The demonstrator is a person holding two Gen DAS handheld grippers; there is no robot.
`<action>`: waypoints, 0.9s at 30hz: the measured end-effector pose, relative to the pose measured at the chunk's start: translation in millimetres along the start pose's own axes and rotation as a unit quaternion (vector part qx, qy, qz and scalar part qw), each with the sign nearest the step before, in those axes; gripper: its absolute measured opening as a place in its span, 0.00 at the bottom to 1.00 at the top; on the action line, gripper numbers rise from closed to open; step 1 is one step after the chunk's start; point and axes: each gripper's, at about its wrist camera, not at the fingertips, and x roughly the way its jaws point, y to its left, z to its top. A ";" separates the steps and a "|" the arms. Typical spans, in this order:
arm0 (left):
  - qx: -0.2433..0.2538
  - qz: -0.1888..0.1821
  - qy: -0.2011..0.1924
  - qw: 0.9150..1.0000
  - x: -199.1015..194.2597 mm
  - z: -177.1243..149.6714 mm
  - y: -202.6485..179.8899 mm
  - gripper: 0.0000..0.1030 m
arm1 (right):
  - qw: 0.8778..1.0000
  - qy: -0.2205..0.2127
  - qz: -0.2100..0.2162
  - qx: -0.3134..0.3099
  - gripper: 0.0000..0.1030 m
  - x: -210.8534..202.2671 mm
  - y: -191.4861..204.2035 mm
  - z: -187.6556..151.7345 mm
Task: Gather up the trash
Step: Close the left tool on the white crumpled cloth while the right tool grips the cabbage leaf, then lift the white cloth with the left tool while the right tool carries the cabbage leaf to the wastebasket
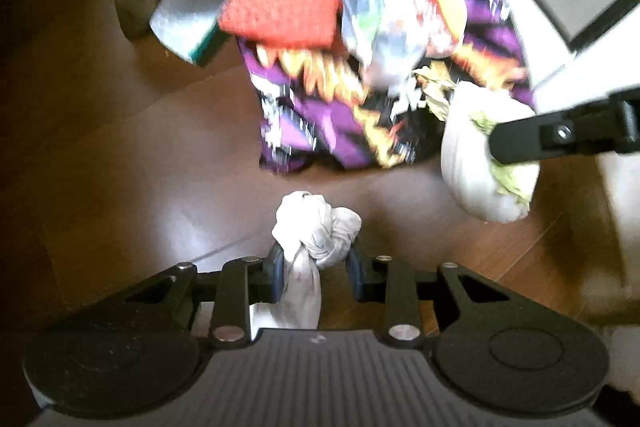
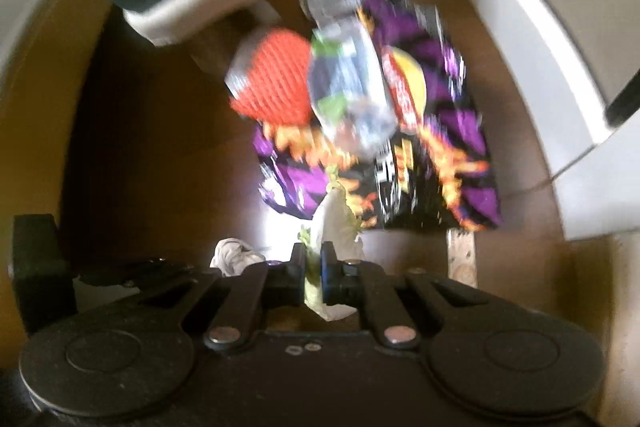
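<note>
Both claws loaded. Left claw (image 1: 316, 267) is clenched on a crumpled white tissue wad (image 1: 316, 227), the knot of it bulging out past the fingertips and a tail hanging down between the pads. Right claw (image 2: 314, 267) is clenched on a piece of white wrapper with green leafy scraps (image 2: 332, 223); the left wrist view shows the same piece bulging on either side of a black finger at the right. Ahead of both, on the brown wood floor (image 1: 120, 167), lies the trash pile: a purple-and-black snack bag with flame print (image 1: 320, 119), an orange mesh piece (image 1: 280, 3) lying on its upper left, and a crinkled clear plastic wrapper (image 1: 372, 15) across its top. A white-and-teal object (image 1: 188, 19) sits just left of the pile; identity unclear, frames are motion-blurred. No bin or receptacle visible in either view. Judgement: the step in hand is carrying both pickups to the collection point, probably the pile. To do it well: keep both grips firm until directly above the drop spot, since the tissue is held only by its narrow neck; release low, one claw at a time; keep the claws apart so the fingers don't snag each other's load. Risk: leafy scraps shedding from the wrapper en route.
</note>
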 end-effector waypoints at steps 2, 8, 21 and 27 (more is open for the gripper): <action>-0.010 -0.005 -0.019 1.000 -15.2 7.8 -1.4 0.29 | 1.000 -0.020 0.002 -0.005 0.07 -16.6 4.4 3.2; -0.020 0.000 -0.093 0.995 -72.5 44.2 -9.8 0.29 | 0.996 -0.080 0.009 -0.024 0.07 -68.4 22.4 22.2; -0.086 -0.036 -0.242 0.966 -229.4 113.0 -4.7 0.29 | 0.966 -0.239 0.060 -0.083 0.07 -207.6 75.1 85.8; -0.103 -0.029 -0.303 0.947 -298.2 147.5 0.5 0.29 | 0.943 -0.302 0.082 -0.112 0.06 -249.3 103.9 119.7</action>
